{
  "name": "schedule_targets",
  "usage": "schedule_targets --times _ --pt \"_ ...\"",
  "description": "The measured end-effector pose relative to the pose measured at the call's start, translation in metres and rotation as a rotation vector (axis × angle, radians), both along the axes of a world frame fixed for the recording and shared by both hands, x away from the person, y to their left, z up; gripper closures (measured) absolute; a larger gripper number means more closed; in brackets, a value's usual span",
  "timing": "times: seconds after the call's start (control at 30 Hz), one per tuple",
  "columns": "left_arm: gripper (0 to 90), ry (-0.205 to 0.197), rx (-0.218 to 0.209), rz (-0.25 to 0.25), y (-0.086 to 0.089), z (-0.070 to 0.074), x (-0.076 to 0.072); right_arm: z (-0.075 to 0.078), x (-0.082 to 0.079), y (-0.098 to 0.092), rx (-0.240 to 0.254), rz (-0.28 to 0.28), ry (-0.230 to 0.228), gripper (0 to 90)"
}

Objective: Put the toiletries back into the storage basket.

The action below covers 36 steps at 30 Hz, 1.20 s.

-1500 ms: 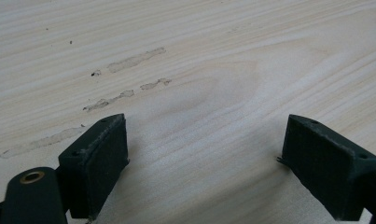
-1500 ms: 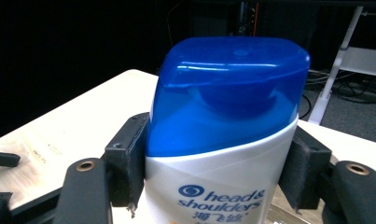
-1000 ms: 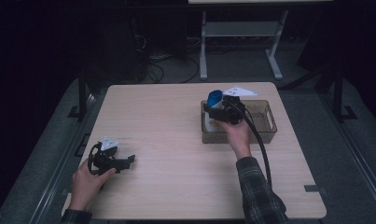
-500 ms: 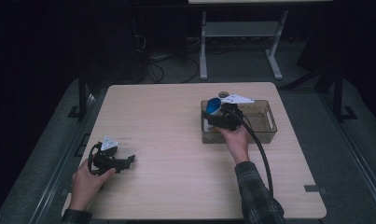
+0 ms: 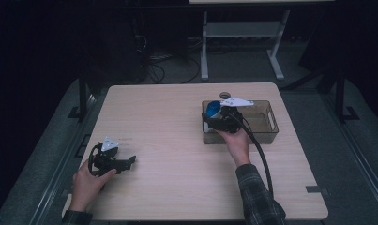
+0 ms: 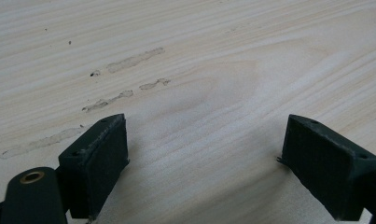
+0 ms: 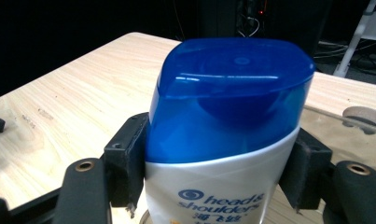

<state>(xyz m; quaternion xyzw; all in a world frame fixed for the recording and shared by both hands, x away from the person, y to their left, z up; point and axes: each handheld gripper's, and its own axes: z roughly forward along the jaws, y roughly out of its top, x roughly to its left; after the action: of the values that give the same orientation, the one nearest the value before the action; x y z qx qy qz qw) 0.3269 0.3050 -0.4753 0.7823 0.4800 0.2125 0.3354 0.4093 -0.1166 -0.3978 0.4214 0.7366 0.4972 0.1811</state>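
- The left hand (image 5: 86,180) lies low at the near left, wrapped round the left gripper (image 5: 128,161), which points level toward the right.
- Its jaws stand wide apart with nothing between the pads (image 6: 101,154).
- The right forearm, in a plaid sleeve (image 5: 259,197), reaches forward.
- The right hand (image 5: 236,143) holds the right gripper (image 5: 214,117), whose jaws press both sides of a bottle (image 7: 223,140).

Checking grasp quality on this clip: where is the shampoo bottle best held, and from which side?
Across its white body just under the blue cap, as the right gripper does now, pads on the two narrow sides. The shampoo bottle is flattish there, and the wider cap above likely stops slipping.
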Motion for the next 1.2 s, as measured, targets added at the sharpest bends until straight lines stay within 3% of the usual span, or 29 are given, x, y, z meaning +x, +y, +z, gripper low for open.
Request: schedule_targets --times 0.27,0.5,0.7,0.97,1.2 --pt "13.0 0.000 0.000 0.000 0.000 0.000 0.000 0.000 -0.002 -0.001 -0.005 0.012 -0.002 32.9" --pt "13.1 0.000 0.000 0.000 0.000 0.000 0.000 0.000 -0.002 0.000 -0.044 0.007 0.022 14.4" --pt "13.0 0.000 0.000 0.000 0.000 0.000 0.000 0.003 -0.004 -0.006 -0.040 -0.009 0.030 2.4" --pt "13.0 0.000 0.000 0.000 0.000 0.000 0.000 0.007 -0.010 -0.013 -0.060 -0.007 0.038 0.4" --pt "13.0 -0.002 -0.004 0.002 0.000 0.000 0.000 0.012 -0.017 -0.017 -0.106 -0.007 0.039 0.0"
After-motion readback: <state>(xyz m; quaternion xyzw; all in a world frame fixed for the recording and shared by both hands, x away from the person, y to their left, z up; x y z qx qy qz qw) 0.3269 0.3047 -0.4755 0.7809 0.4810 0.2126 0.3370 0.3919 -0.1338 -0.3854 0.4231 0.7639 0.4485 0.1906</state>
